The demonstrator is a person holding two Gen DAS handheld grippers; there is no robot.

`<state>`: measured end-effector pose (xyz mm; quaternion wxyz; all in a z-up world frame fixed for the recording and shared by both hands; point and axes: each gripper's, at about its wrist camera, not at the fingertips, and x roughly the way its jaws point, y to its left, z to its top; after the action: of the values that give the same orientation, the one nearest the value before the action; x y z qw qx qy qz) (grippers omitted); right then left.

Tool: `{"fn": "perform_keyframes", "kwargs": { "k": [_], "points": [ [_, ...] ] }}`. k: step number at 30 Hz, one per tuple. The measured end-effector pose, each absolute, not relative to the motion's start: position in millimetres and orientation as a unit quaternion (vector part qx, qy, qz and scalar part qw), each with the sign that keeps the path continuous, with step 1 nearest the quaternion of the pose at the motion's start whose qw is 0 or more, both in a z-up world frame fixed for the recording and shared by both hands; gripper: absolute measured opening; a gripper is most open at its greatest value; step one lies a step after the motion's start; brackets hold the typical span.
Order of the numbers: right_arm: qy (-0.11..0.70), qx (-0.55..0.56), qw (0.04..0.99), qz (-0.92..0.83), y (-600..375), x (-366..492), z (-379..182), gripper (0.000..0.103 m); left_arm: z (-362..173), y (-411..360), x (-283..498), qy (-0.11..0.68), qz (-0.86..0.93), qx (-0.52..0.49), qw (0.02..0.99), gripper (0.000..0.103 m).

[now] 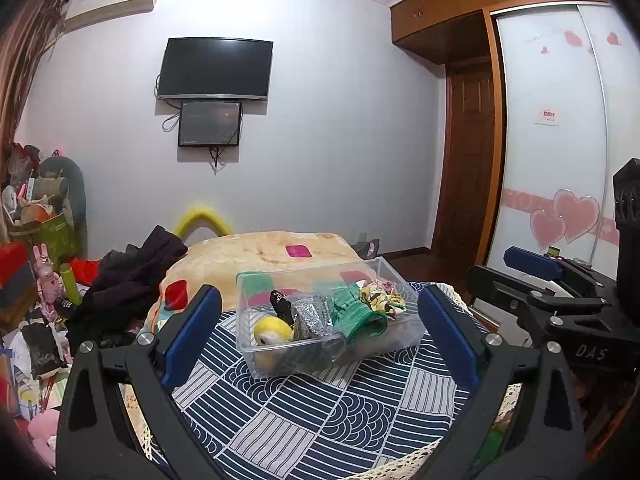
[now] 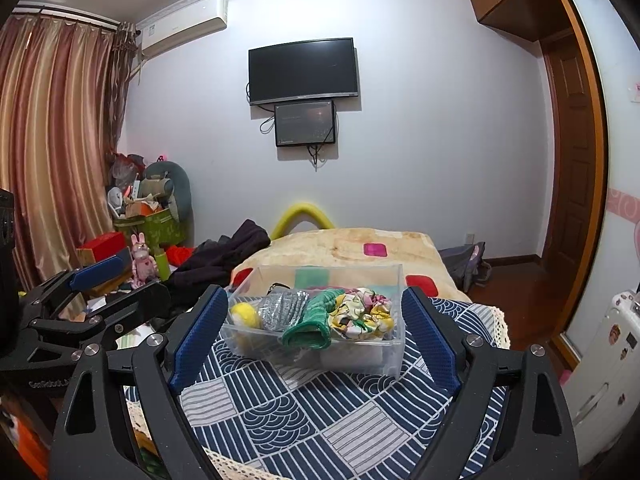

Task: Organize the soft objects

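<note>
One clear plastic bin holding one yellow ball, one silver glitter piece, one green knit item, one patterned scrunchie and one black piece; two screens on the wall.

The bin is clear glossy plastic. Inside lie a fuzzy yellow ball, a glittery silver piece, green ribbed knit and printed cloth. The patterned cover is matt woven fabric with lace edging.
</note>
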<state>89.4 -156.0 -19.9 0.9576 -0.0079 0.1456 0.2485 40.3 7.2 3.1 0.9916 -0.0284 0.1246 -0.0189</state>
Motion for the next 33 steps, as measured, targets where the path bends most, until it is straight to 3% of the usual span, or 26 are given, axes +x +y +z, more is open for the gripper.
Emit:
{"fn": "perform_keyframes", "kwargs": {
  "k": [33],
  "points": [
    [0.149, -0.010, 0.957, 0.249, -155.8, 89.0, -21.4, 0.089, -1.2, 10.4, 41.9, 0.133, -0.027, -0.041, 0.990, 0.100]
  ]
}}
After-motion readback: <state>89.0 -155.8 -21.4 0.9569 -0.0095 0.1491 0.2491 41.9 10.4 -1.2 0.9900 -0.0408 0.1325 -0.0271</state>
